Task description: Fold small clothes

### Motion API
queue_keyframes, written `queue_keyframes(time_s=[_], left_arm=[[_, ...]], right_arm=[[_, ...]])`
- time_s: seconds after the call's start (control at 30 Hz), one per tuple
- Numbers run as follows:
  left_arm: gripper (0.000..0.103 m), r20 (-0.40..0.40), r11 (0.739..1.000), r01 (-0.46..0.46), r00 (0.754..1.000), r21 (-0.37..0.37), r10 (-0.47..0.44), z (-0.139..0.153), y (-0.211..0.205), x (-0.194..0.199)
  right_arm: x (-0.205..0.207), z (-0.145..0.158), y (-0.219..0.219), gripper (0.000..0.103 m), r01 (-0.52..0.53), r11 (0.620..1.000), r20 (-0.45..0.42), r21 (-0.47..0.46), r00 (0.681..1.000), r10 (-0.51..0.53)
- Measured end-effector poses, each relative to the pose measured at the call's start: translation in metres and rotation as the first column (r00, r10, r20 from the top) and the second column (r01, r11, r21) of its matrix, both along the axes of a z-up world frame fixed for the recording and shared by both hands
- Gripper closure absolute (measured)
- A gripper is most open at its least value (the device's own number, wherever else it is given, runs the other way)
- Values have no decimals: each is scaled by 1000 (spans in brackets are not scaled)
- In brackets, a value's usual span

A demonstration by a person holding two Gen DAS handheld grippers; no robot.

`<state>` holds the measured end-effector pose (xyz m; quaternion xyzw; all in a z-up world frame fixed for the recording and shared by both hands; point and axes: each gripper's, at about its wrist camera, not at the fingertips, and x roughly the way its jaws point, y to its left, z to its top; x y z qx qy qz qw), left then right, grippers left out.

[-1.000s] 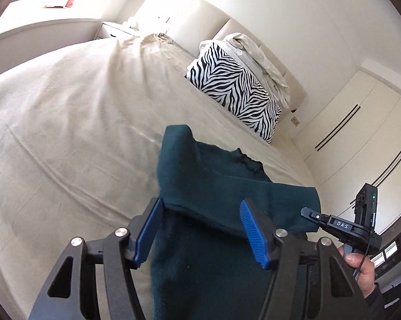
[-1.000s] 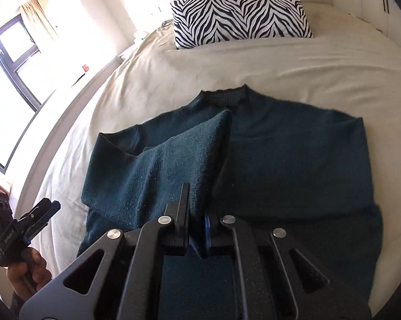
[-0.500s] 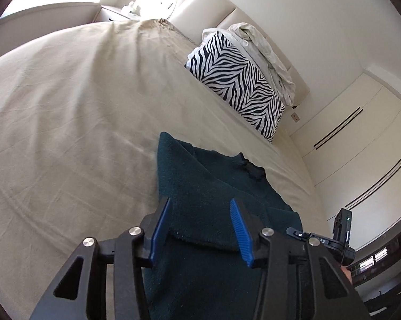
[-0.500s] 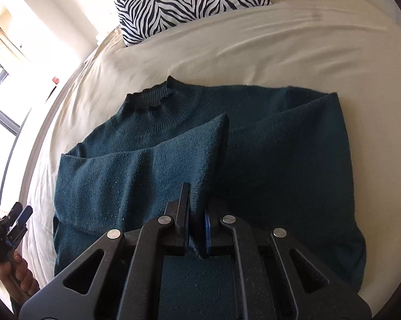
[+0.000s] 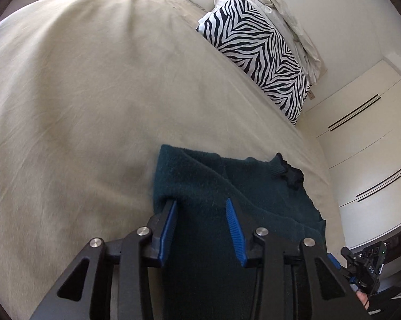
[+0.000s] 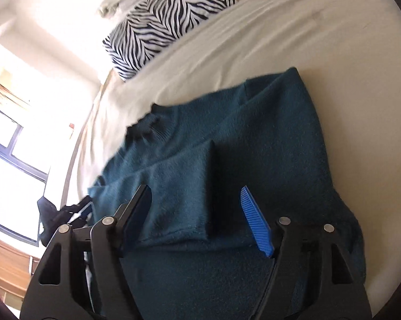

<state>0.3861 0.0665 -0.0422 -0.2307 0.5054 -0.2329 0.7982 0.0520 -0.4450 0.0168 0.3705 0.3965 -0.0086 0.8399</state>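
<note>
Pointing steeply down at the bed (image 5: 80, 85), we hold both tools low over a dark teal sweater (image 6: 267, 138) that lies spread on the pale sheet, its ribbed collar (image 6: 144, 125) turned toward the zebra-striped pillow (image 6: 163, 26) at the headboard. Our left gripper (image 5: 201, 214) sits at the sweater's outer edge, where the knit bunches into a soft fold; its jaws are narrowing, a hump of the fabric rises between the blue ribbed pads (image 5: 233, 222), and the cloth drapes over the tip of the left-hand finger, though we cannot tell whether the pads press it yet. Our right gripper (image 6: 197, 208) is tilted, rolled to one side, and its jaws are spreading wide; the folded-over sleeve (image 6: 179, 194) lies flat on the sweater's body between the fingers, clear of both pads. That sleeve ends in a straight cuff edge just ahead of the black frame. The wool looks fuzzy and thick, with rounded creases instead of sharp ones, while the sheet is smooth cotton with shallow wrinkles. Rumpled cream bedding (image 5: 288, 8) is heaped behind the pillow. In the left wrist view a hand (image 5: 363, 297) holding the other tool shows at the lower right, before white cupboard doors (image 5: 368, 144) with dark slot handles.
</note>
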Motion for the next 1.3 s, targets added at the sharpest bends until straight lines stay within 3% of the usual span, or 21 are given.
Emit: queue_keyframes(time_s=[0.1, 0.23, 0.3, 0.43, 0.63, 0.77, 0.83, 0.93, 0.97, 1.1, 1.3], left_arm=[[61, 11, 1000, 20, 1000, 15, -20, -1, -5, 10], [60, 10, 1000, 24, 1000, -13, -24, -2, -1, 14], [61, 18, 999, 32, 999, -15, -31, -3, 1, 9], [61, 53, 998, 64, 996, 27, -66, 0, 1, -15], [61, 60, 997, 72, 996, 14, -73, 2, 11, -54], [50, 70, 993, 81, 994, 82, -87, 10, 14, -85], [50, 69, 992, 85, 993, 91, -91, 12, 19, -101], [48, 78, 992, 66, 994, 108, -74, 24, 35, -134], [40, 74, 992, 44, 996, 115, -53, 28, 43, -149], [34, 56, 992, 30, 998, 124, -38, 35, 72, -206], [34, -71, 991, 94, 994, 95, -87, 26, 100, -293]], right_arm=[[10, 0, 13, 34, -87, 994, 36, 67, 996, 84], [38, -20, 40, 34, -185, 979, -16, 86, 982, 187], [47, -35, 43, 34, -166, 981, -54, 98, 984, 171], [45, -39, 37, 34, -147, 980, -28, 132, 988, 152], [34, -41, 39, 34, -170, 978, -27, 123, 984, 174], [10, -42, 35, 34, -152, 977, 3, 148, 988, 154], [-5, -39, 34, 34, -141, 978, 6, 154, 990, 142], [-30, -31, 36, 34, -119, 985, -38, 121, 991, 125], [-42, -28, 37, 34, -118, 988, -52, 99, 991, 124], [-104, -8, 39, 34, -122, 992, -47, 21, 991, 123], [-217, 8, 33, 34, -89, 995, -91, -46, 992, 84]])
